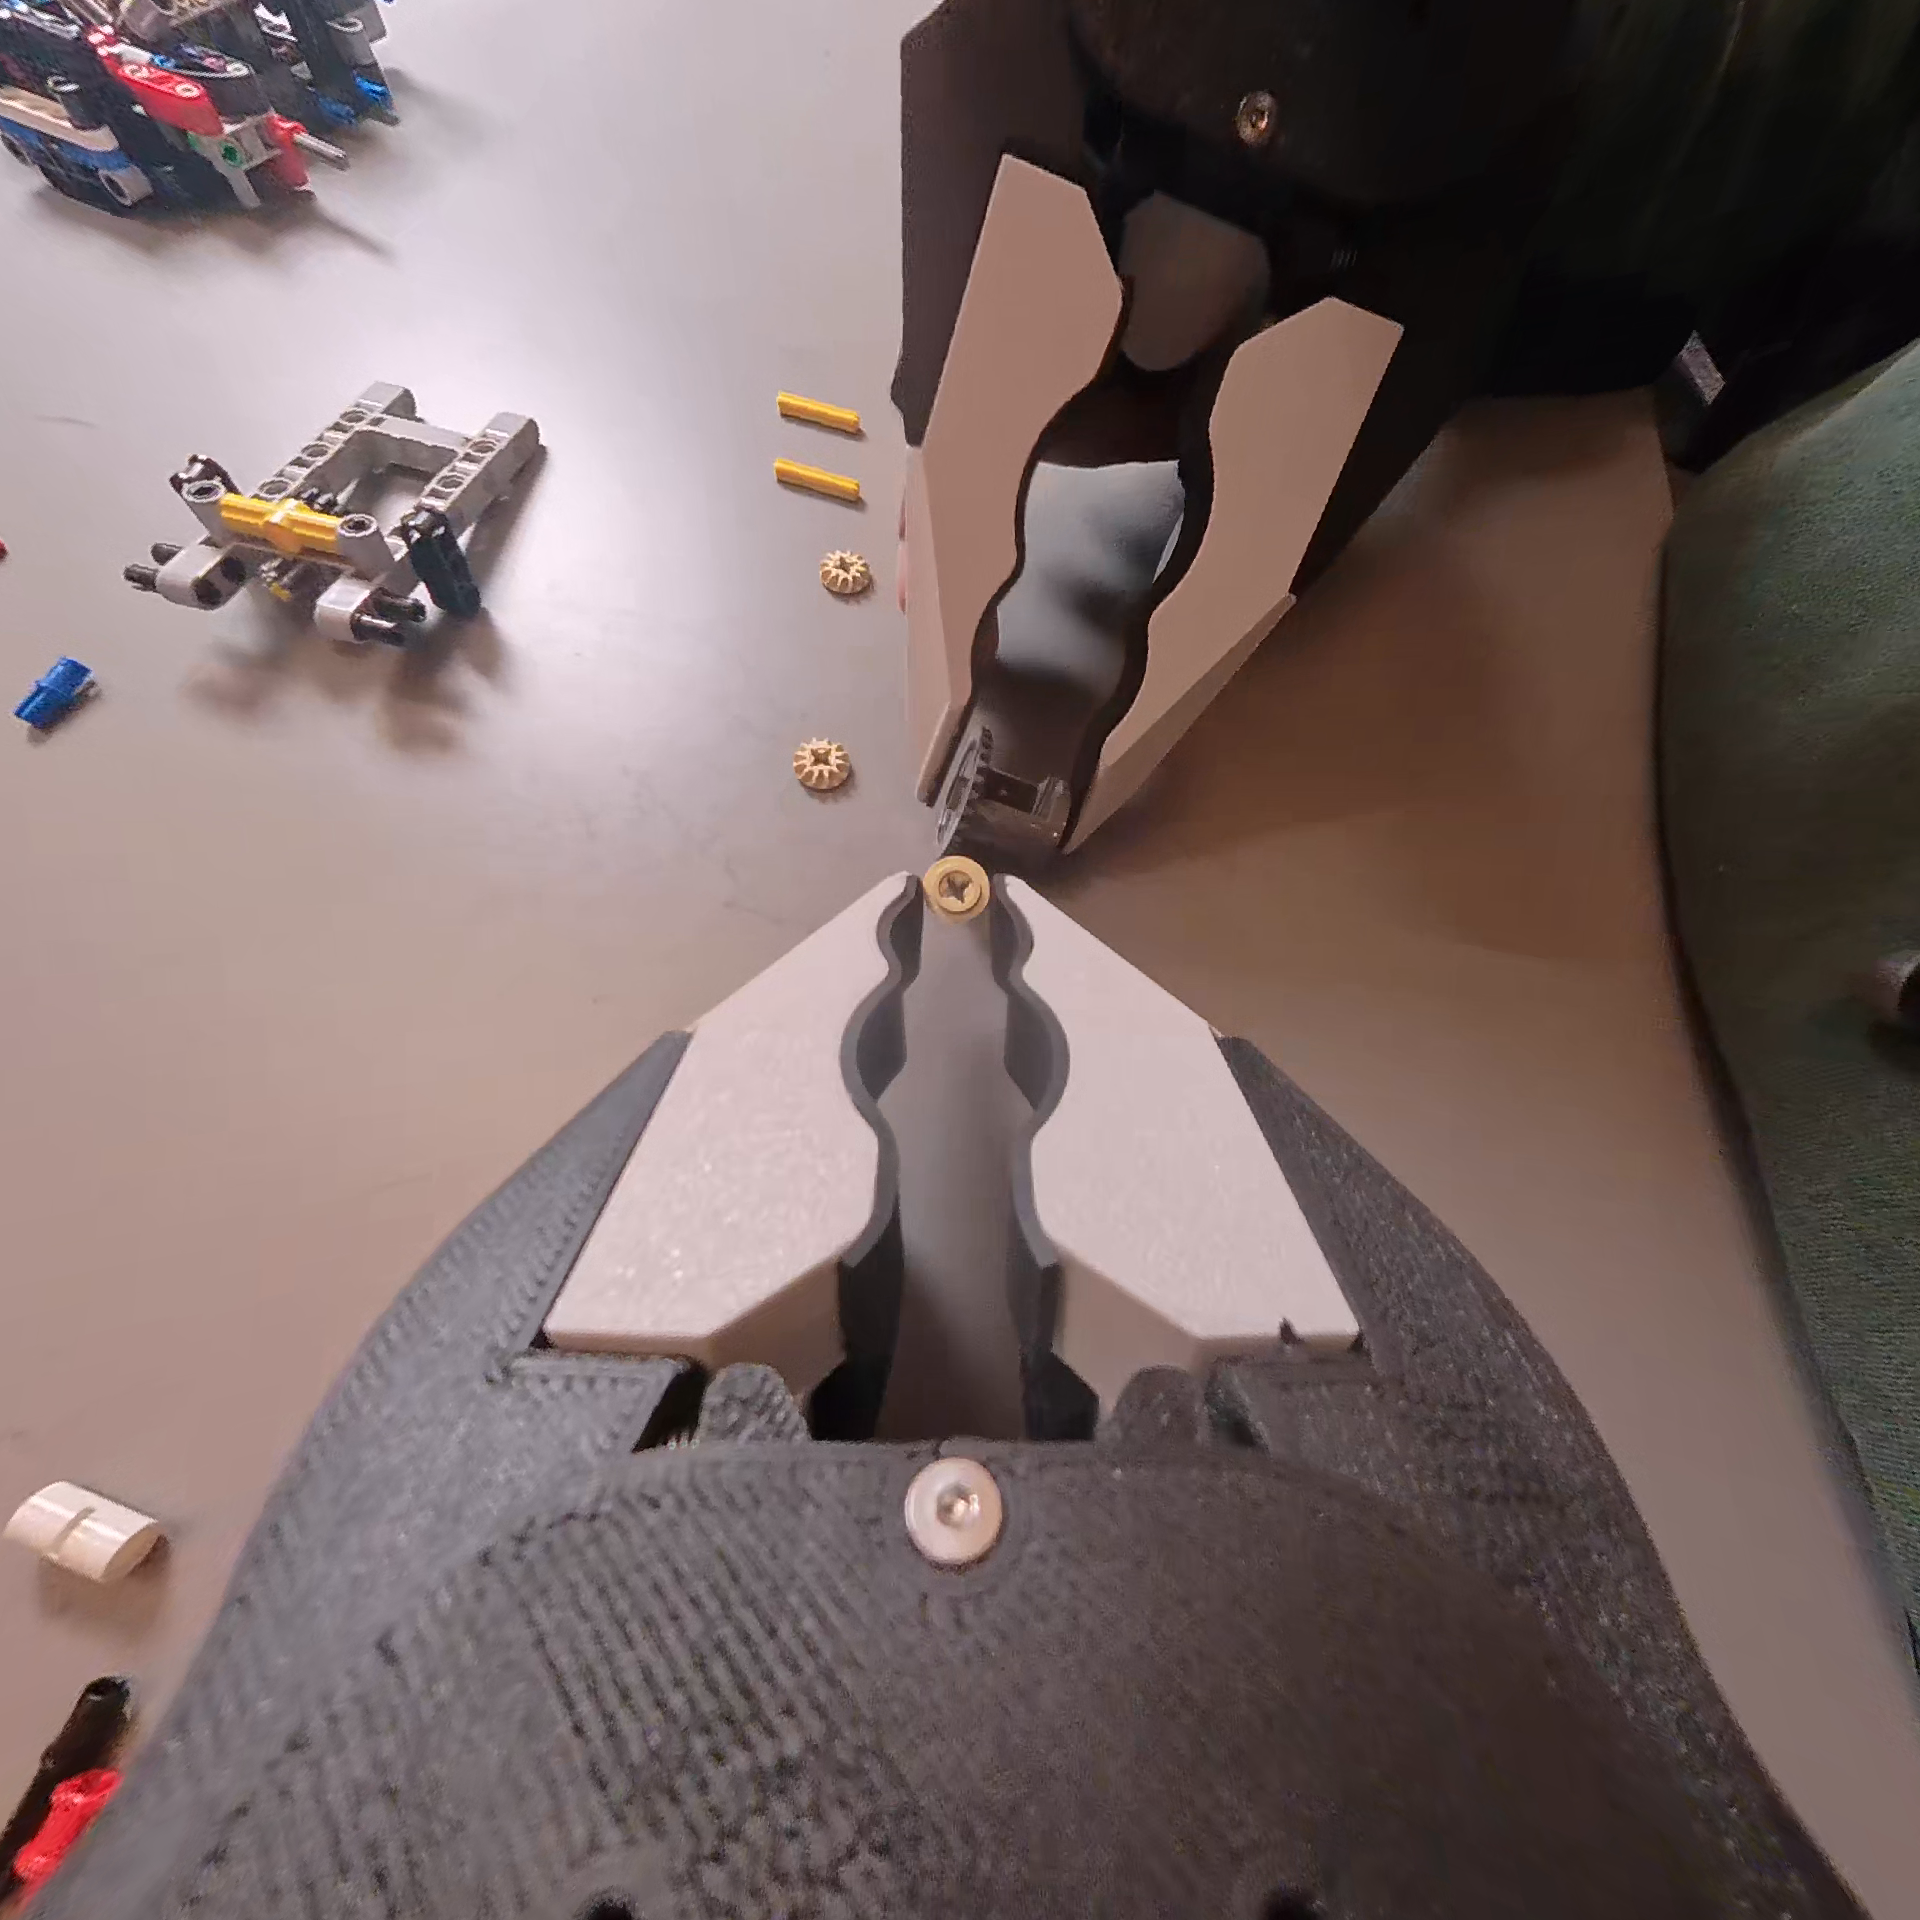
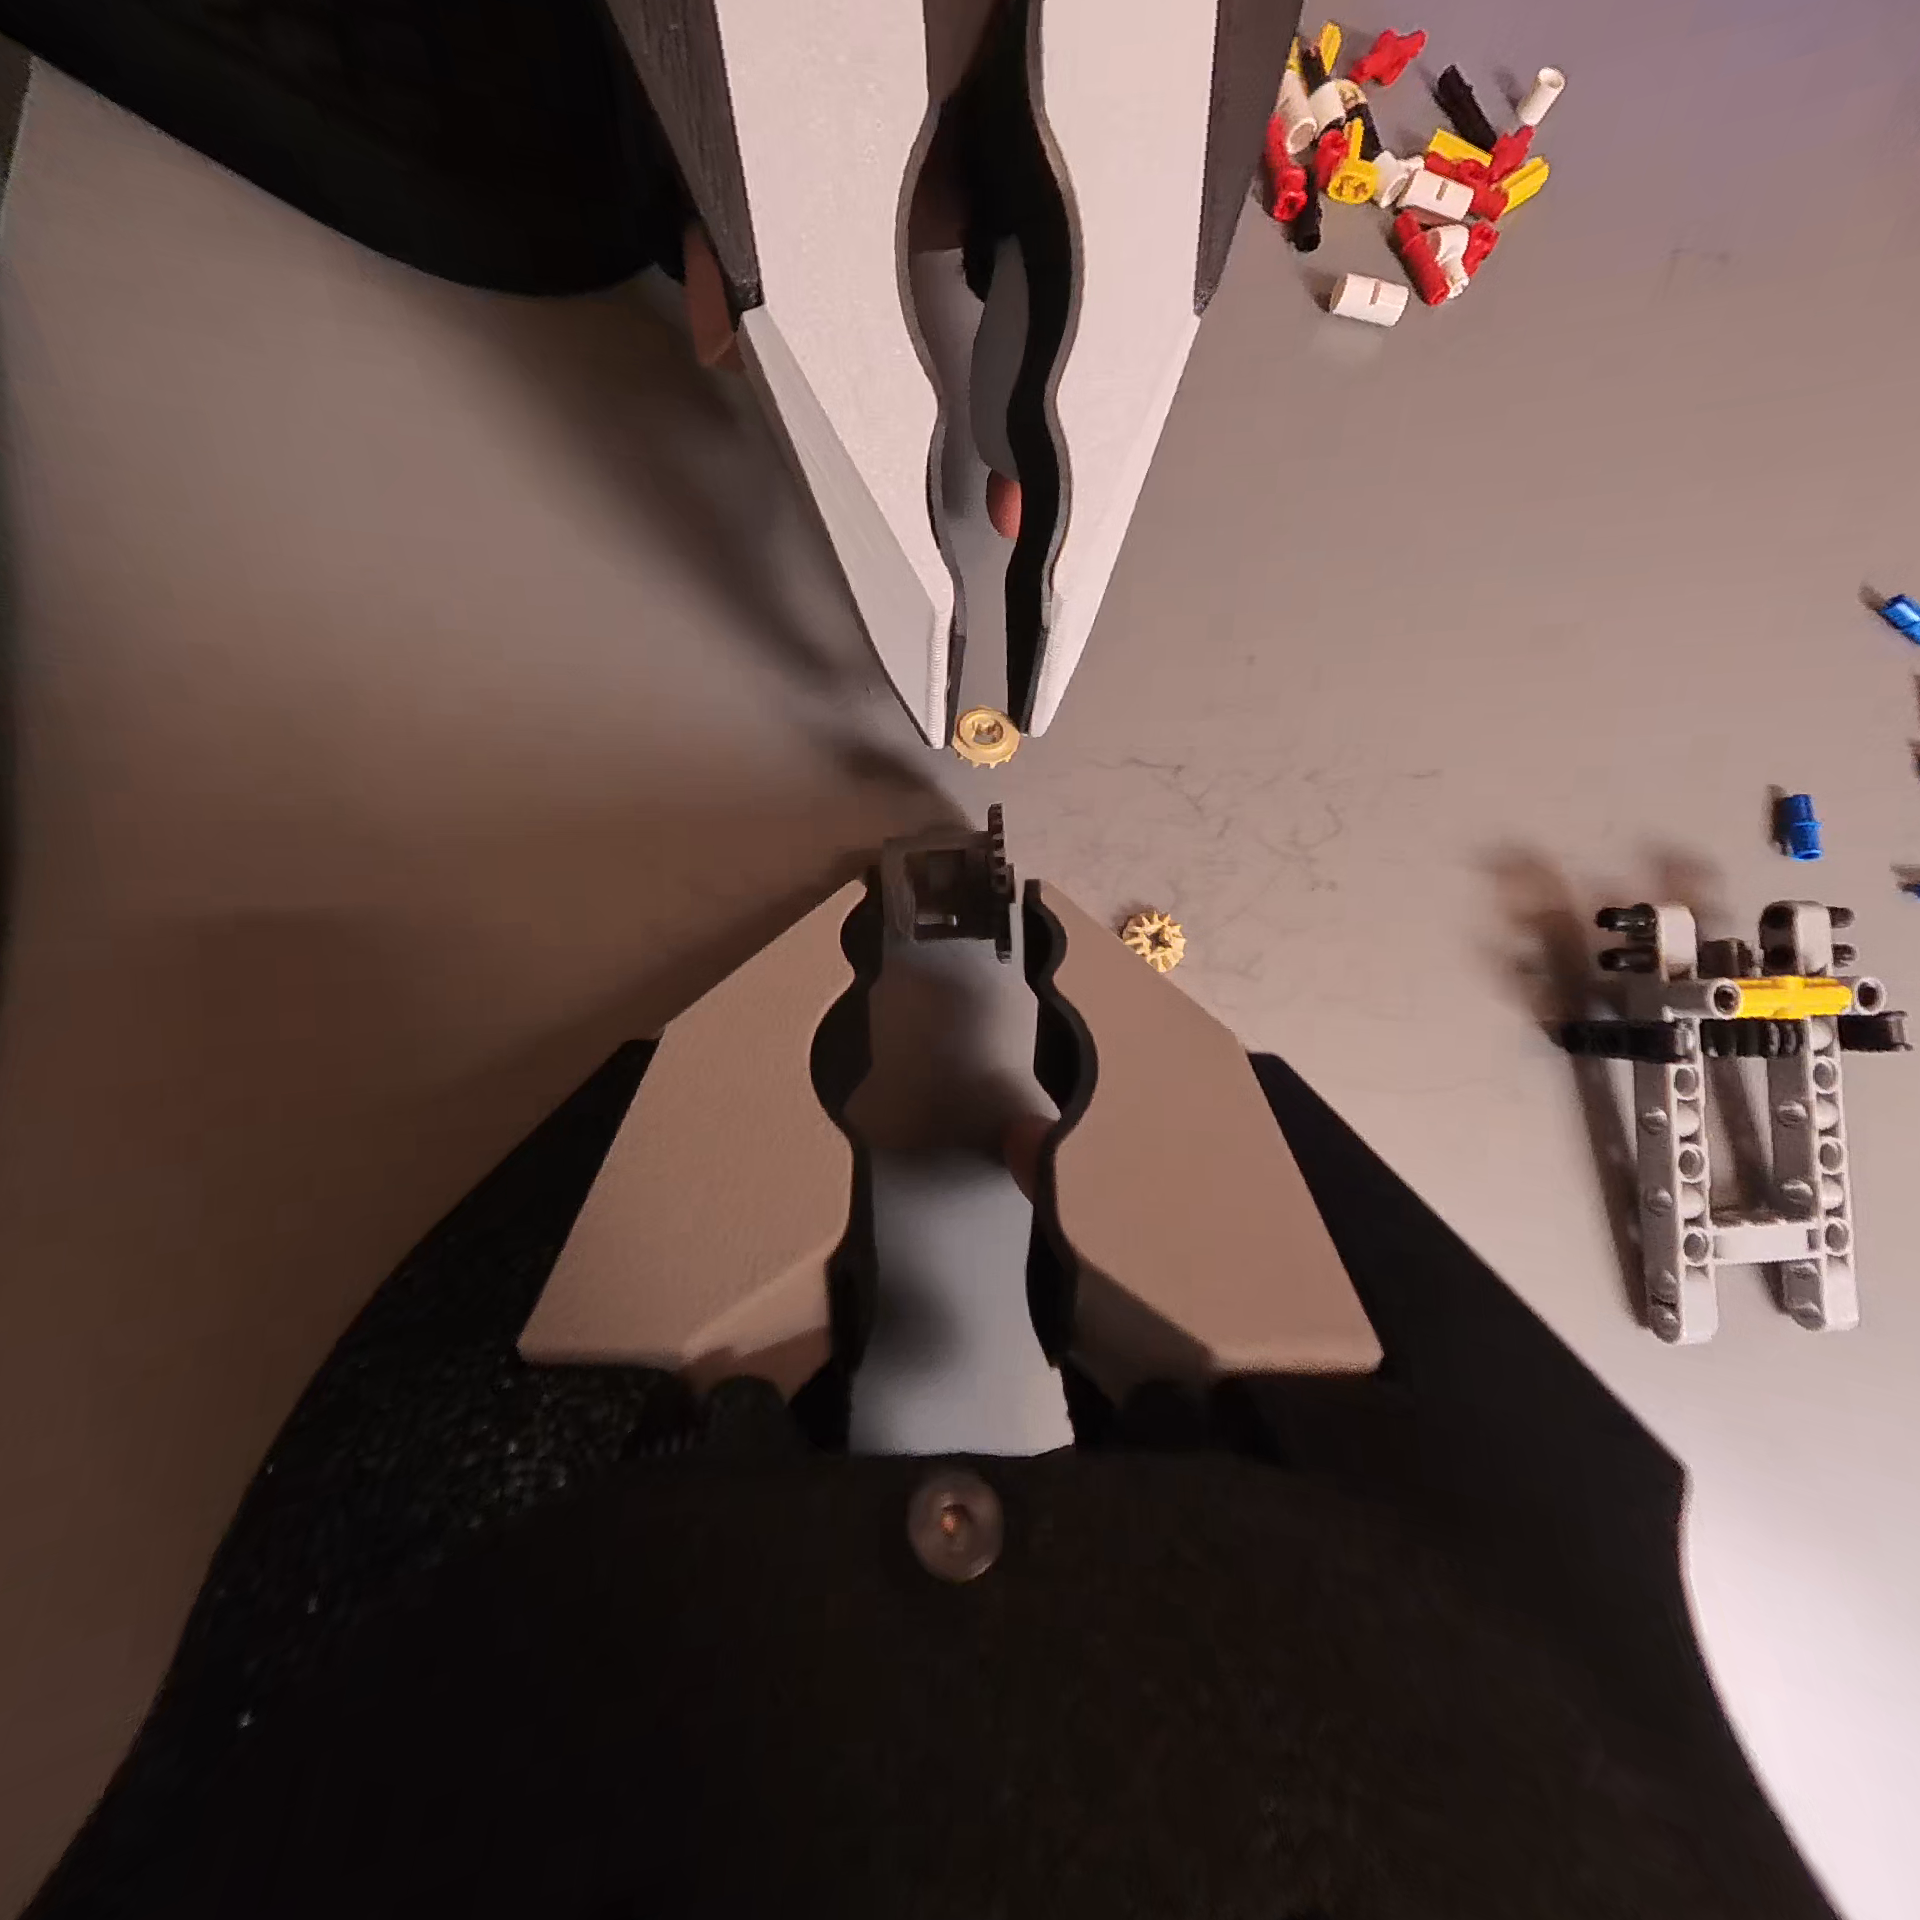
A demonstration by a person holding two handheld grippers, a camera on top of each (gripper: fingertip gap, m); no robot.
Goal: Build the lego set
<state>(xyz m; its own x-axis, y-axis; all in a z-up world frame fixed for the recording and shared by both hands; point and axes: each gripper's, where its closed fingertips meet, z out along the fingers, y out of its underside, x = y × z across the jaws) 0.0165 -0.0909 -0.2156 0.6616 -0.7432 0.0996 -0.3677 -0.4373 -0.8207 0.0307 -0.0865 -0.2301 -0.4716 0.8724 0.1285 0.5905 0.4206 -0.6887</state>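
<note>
My left gripper [image 1: 956, 891] is shut on a small tan gear [image 1: 956, 890] at its tips; the gear shows in the right wrist view too [image 2: 985, 736]. My right gripper [image 2: 948, 896] is shut on a dark grey housing with a black gear [image 2: 961, 894], also seen in the left wrist view [image 1: 1003, 800]. The two grippers face each other tip to tip above the table, with a small gap between the tan gear and the housing. A grey frame assembly with a yellow piece [image 1: 343, 509] lies on the table to the left; it also shows in the right wrist view [image 2: 1735, 1112].
Two tan gears [image 1: 844, 572] [image 1: 823, 766] and two yellow axles [image 1: 818, 410] lie beside the right gripper. A large built model [image 1: 187, 94] stands at far left. A pile of red, white, yellow pins [image 2: 1403, 177], blue pins [image 2: 1795, 826] and a white connector [image 1: 83, 1529] lie about. Both grippers' tips are close together, under 4 cm apart.
</note>
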